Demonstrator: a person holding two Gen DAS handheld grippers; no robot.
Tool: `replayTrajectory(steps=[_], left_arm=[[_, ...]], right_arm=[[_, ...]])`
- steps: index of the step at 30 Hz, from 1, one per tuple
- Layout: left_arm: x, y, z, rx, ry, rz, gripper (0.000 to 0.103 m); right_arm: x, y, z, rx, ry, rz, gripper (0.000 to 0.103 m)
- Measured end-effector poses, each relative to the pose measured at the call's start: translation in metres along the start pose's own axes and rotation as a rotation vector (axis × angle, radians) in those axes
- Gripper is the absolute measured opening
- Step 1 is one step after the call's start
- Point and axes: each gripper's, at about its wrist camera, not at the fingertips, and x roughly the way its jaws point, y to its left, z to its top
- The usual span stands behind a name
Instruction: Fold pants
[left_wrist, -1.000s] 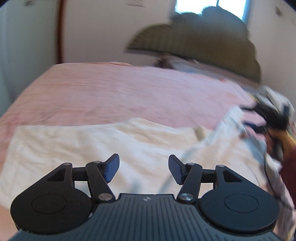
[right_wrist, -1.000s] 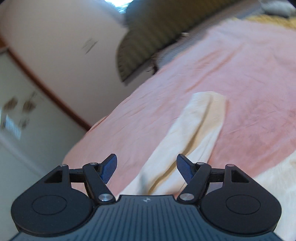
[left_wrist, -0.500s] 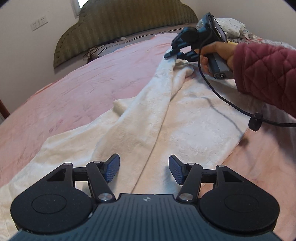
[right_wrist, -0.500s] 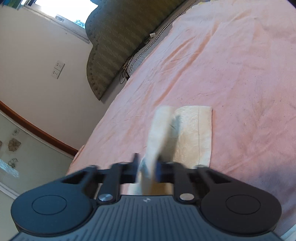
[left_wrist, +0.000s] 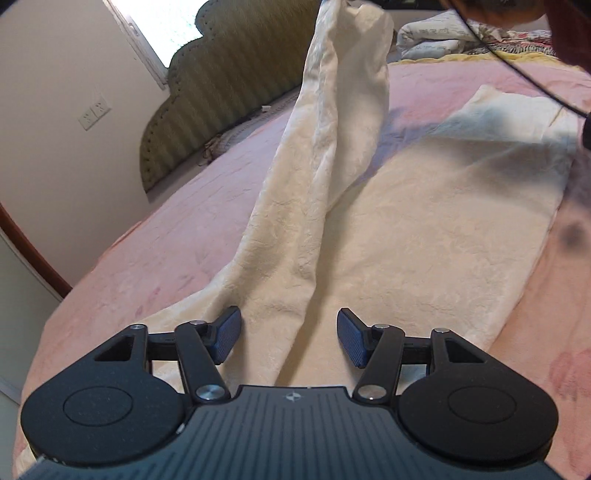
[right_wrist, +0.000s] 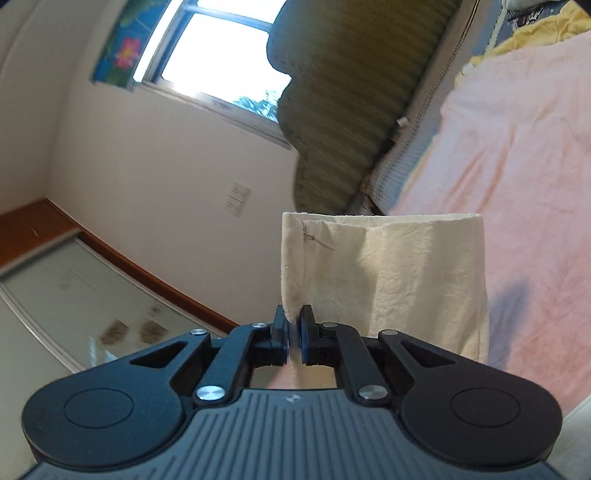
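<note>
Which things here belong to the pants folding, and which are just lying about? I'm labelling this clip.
Job:
- cream pants, one leg lifted
- right gripper, shut on the leg's hem
- left gripper, open above the pants
- pink bedspread, the folding surface

Lying about:
- heaped bedding
- green headboard
- wall socket

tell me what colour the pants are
Cream, an off-white with a faint crinkled texture. The pants show best in the left wrist view, spread on the pink bedcover.

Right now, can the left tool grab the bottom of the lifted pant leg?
Probably yes. The left tool is open with the cream pants right under its fingers, and nothing lies between them. The right tool has the raised leg pinched by its edge, so that cloth is up off the pink bedspread.
</note>
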Motion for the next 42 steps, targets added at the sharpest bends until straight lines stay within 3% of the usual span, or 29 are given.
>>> replayTrajectory(steps=[2, 3, 4, 5, 9, 11, 14, 16, 19, 21, 23, 26, 30, 33, 42], left_arm=[[-0.003, 0.005, 0.000, -0.041, -0.012, 0.011, 0.030], [-0.006, 0.011, 0.000, -0.085, -0.012, -0.001, 0.021], [-0.008, 0.017, 0.001, -0.133, -0.007, -0.026, 0.005], [-0.008, 0.023, 0.002, -0.178, -0.001, -0.043, 0.003], [-0.007, 0.047, 0.010, -0.299, -0.003, -0.036, 0.003], [-0.018, 0.061, 0.013, -0.375, -0.053, 0.010, 0.003], [-0.047, 0.076, 0.019, -0.435, -0.153, 0.020, 0.002], [-0.053, 0.072, 0.022, -0.377, -0.107, -0.092, 0.001], [-0.038, 0.058, 0.008, -0.374, 0.022, -0.309, 0.002], [-0.029, 0.046, 0.000, -0.366, 0.066, -0.365, 0.002], [-0.029, 0.039, -0.002, -0.350, 0.070, -0.383, 0.002], [-0.035, 0.039, 0.002, -0.320, 0.038, -0.377, 0.002], [-0.033, 0.038, 0.002, -0.326, 0.046, -0.377, 0.002], [-0.042, 0.031, -0.001, -0.312, 0.041, -0.387, 0.002], [-0.056, 0.031, -0.008, -0.246, 0.038, -0.466, 0.002]], right_arm=[[-0.006, 0.008, 0.002, -0.027, -0.001, 0.013, 0.007], [-0.008, 0.010, 0.003, -0.046, 0.005, 0.005, 0.007], [-0.009, 0.011, 0.003, -0.062, 0.012, -0.009, 0.007], [-0.008, 0.011, 0.004, -0.073, 0.023, -0.028, 0.007], [0.009, -0.006, 0.011, -0.035, 0.085, -0.135, 0.007], [0.018, 0.004, 0.014, -0.074, 0.092, -0.169, 0.007], [-0.007, 0.044, 0.012, -0.209, 0.017, 0.011, 0.007], [-0.045, 0.058, 0.005, -0.256, -0.036, 0.089, 0.007], [-0.102, 0.032, -0.012, -0.230, -0.068, -0.057, 0.007], [-0.136, -0.008, -0.024, -0.124, -0.080, -0.210, 0.007], [-0.170, -0.059, -0.040, 0.060, -0.115, -0.292, 0.007], [-0.203, -0.095, -0.062, 0.174, -0.157, -0.339, 0.007], [-0.210, -0.096, -0.071, 0.151, -0.153, -0.355, 0.007], [-0.211, -0.086, -0.068, 0.078, -0.145, -0.422, 0.007], [-0.231, -0.091, -0.074, 0.036, -0.134, -0.488, 0.007]])
